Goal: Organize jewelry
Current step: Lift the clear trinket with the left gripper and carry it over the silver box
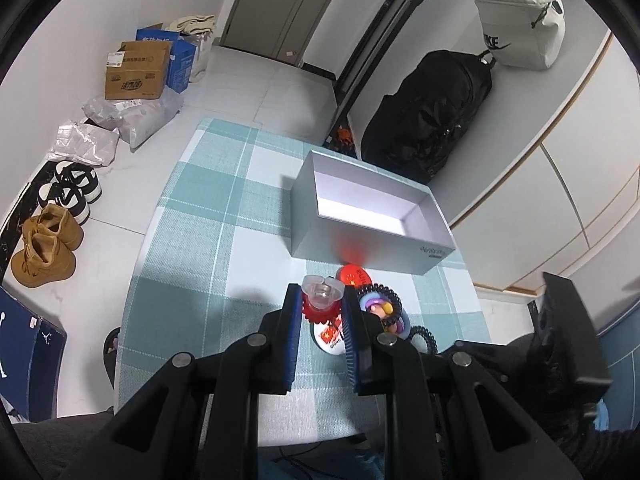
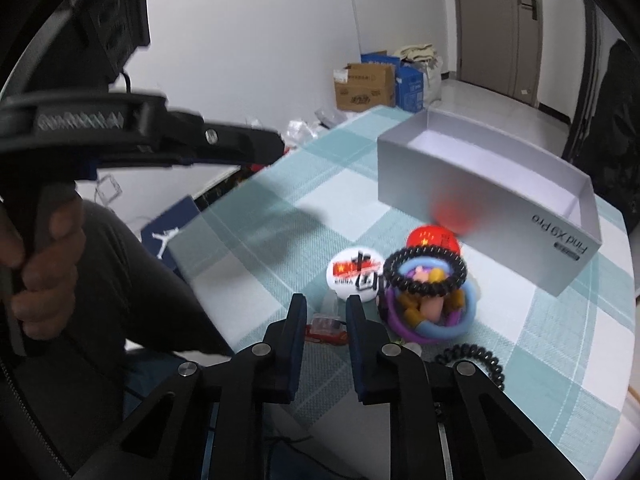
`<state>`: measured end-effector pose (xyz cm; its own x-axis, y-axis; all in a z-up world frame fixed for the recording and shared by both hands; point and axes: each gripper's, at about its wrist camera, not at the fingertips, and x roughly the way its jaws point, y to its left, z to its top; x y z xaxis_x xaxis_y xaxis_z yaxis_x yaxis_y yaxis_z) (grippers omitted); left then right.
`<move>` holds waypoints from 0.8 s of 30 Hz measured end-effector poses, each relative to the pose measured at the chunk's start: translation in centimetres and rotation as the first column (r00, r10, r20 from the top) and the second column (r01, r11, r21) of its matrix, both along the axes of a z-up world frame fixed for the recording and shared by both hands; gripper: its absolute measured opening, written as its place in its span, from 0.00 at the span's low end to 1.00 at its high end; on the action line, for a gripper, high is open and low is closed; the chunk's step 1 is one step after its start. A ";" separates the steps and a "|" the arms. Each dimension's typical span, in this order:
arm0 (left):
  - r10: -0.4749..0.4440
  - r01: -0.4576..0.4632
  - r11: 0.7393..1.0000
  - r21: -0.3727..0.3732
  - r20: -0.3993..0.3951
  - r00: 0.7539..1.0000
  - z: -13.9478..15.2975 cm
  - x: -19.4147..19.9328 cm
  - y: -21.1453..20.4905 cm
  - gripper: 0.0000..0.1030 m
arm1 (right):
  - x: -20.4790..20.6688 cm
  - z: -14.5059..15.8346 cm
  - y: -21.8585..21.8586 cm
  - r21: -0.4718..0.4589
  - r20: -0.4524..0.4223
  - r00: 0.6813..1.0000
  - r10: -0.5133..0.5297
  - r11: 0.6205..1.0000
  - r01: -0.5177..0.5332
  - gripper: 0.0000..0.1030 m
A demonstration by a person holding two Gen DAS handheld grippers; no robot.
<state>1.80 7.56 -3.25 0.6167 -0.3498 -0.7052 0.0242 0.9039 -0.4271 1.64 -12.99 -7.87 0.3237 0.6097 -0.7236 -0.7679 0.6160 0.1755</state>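
A grey open box (image 1: 372,216) stands on the checked tablecloth (image 1: 200,216); it also shows in the right wrist view (image 2: 480,184). In front of it lie a red badge (image 2: 434,240), a white badge (image 2: 356,272), a black coil hair tie (image 2: 424,270) over blue and purple rings (image 2: 432,320), and another black coil (image 2: 476,360). My left gripper (image 1: 322,300) is shut on a clear and red clip (image 1: 322,294) above the badges. My right gripper (image 2: 326,314) has its jaws slightly apart around a clear and red piece (image 2: 326,326) on the cloth; grip unclear.
Shoes (image 1: 52,240), cardboard boxes (image 1: 138,74) and plastic bags (image 1: 132,116) sit on the floor to the left. A black backpack (image 1: 432,116) leans against the white cabinet to the right. The person's hand (image 2: 36,264) holds the left gripper's handle.
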 end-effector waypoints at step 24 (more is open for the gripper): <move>-0.107 0.105 0.992 0.070 0.023 0.994 2.1 7.7 -4.4 0.14 | 9.5 7.4 -7.2 0.262 -0.024 0.971 -0.236 0.936 0.234 0.18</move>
